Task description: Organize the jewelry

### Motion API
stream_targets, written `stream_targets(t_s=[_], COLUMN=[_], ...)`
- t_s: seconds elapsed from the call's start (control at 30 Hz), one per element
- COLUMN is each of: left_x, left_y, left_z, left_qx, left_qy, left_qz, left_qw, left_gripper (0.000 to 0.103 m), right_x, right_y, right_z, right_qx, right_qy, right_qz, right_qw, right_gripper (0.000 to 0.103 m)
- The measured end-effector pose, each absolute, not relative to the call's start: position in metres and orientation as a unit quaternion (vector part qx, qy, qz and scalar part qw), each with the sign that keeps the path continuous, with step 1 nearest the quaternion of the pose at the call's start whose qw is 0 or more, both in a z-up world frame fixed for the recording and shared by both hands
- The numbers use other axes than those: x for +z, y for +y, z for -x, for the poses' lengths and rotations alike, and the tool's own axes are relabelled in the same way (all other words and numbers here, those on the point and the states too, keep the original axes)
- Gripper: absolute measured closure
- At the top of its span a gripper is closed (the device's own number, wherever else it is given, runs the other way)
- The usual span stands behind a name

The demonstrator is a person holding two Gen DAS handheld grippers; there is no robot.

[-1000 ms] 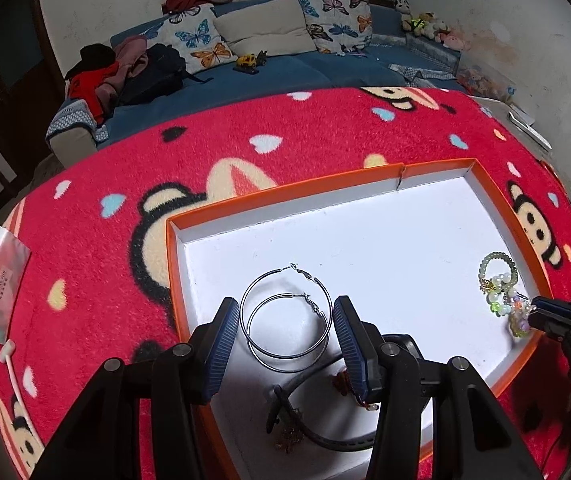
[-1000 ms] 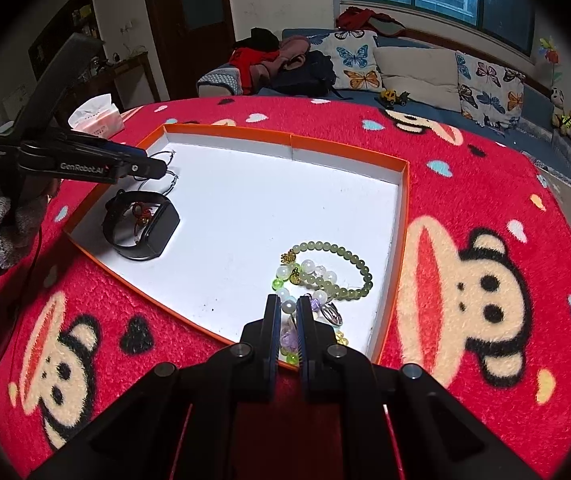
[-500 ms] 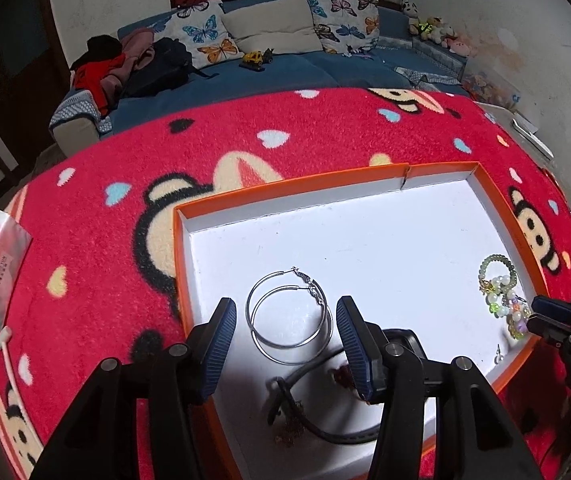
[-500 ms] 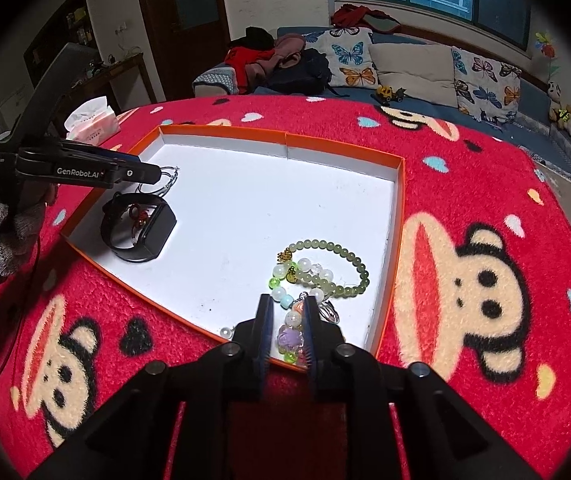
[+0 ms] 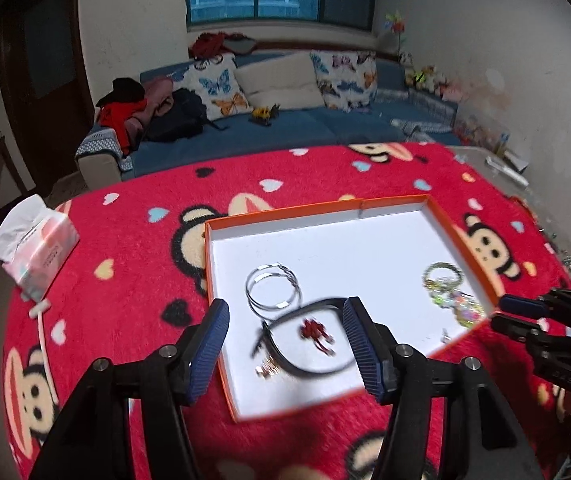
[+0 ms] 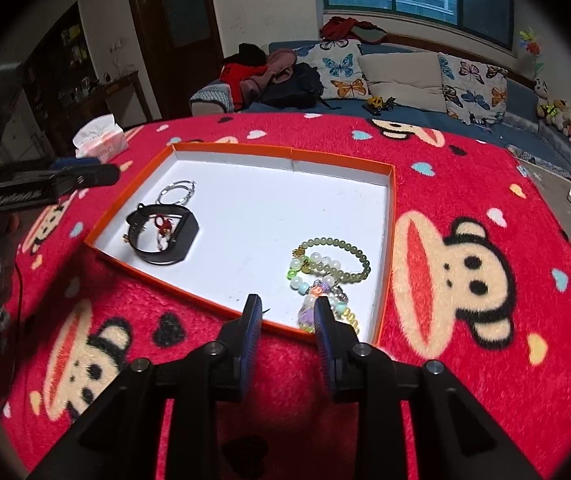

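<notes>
An orange-rimmed white tray (image 5: 313, 211) (image 6: 281, 153) lies on the red monkey-print blanket. In it are two silver hoop earrings (image 5: 271, 289) (image 6: 177, 192), a black band (image 5: 309, 338) (image 6: 163, 234) with a red charm (image 5: 317, 330) inside it, and beaded bracelets (image 5: 447, 290) (image 6: 327, 266) at the other end. My left gripper (image 5: 285, 340) is open and empty, raised above the band. My right gripper (image 6: 285, 320) is open and empty, just behind the tray's near rim beside the beads; it also shows in the left wrist view (image 5: 505, 314).
A tissue pack (image 5: 37, 246) (image 6: 99, 142) sits on the blanket left of the tray, with a white cable (image 5: 43, 332) near it. A blue sofa (image 5: 285, 120) with cushions and clothes stands behind the table. A small silver piece (image 5: 444, 334) lies near the tray's rim.
My right gripper has opened and let go of the beaded bracelets, then drawn back to the tray's rim. My left gripper has lifted and pulled back from the hoops, still open.
</notes>
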State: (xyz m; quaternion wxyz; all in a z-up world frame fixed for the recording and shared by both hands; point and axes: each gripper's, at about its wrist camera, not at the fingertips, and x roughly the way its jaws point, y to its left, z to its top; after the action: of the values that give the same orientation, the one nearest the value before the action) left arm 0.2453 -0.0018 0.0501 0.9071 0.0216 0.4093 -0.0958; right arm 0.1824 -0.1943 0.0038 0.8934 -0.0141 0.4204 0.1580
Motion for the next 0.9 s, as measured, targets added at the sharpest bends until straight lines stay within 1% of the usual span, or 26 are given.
stream_targets(t_s=[0.07,0.17,0.27,0.43,0.57,0.77,0.9], left_x=[0.054,0.061,0.068,0.081,0.081,0.07,0.059], left_y=[-0.001,-0.001,-0.001,0.0,-0.002,0.01,0.018], left_z=[-0.225,-0.197,-0.174,-0.137,-0.112,-0.085,-0.068], left_qx=[-0.093,-0.1,-0.101,-0.097,-0.078,-0.057,-0.062], left_qy=[0.398,0.383,0.375,0.367,0.362,0.373,0.382], left_qz=[-0.019,-0.015,-0.018,-0.029,-0.045,-0.009,0.019], left_qw=[0.913,0.918,0.921,0.925,0.928,0.926,0.922], left_gripper=[0.028,0.027,0.024,0.024,0.024,0.024,0.024], right_x=[0.005,0.007,0.008,0.009,0.006,0.006,0.007], right_y=[-0.193,-0.189,-0.185,-0.18,-0.174,-0.166,-0.166], right_z=[-0.177,-0.168,-0.158,-0.147,-0.137,-0.115,-0.105], right_qx=[0.154,0.152,0.151,0.15,0.152,0.149,0.14], right_qy=[0.418,0.414,0.409,0.401,0.399,0.391,0.386], right_qz=[0.01,0.012,0.016,0.005,-0.003,0.007,0.006], right_qw=[0.895,0.897,0.9,0.904,0.904,0.908,0.912], right_gripper=[0.07,0.069,0.069,0.068,0.067,0.067,0.064])
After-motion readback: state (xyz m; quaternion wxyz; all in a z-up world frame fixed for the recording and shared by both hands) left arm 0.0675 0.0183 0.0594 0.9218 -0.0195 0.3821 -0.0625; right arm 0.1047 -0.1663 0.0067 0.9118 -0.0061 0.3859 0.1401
